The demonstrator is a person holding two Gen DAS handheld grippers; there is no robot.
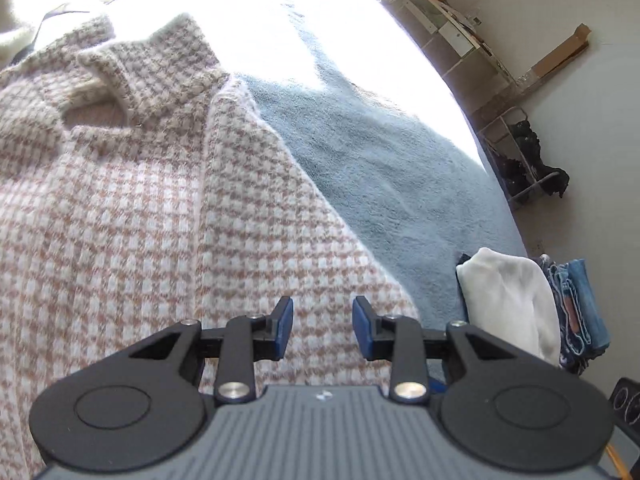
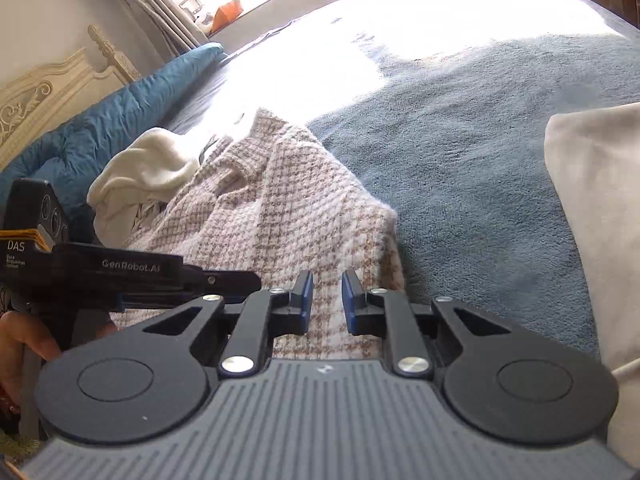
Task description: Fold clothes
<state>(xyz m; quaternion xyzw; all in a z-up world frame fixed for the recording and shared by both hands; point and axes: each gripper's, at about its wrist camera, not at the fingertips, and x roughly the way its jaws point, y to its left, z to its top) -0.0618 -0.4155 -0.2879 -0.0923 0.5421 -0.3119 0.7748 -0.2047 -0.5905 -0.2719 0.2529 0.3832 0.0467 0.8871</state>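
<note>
A houndstooth knit sweater (image 1: pixel 132 216) lies on the blue-grey bed blanket (image 1: pixel 384 168), filling the left and centre of the left wrist view, collar at upper left, one side already turned inward along a lengthwise crease. The left tongs (image 1: pixel 322 328) and right tongs (image 2: pixel 326 302) both stand part open above the cloth, gripping nothing. Judged from this, folding is at an early-to-middle stage: further folds remain, while folded garments (image 1: pixel 516 300) are stacked at lower right.

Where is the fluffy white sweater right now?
In the right wrist view the white sweater lies crumpled on the left, between the blue quilt and the checked sweater.
</note>
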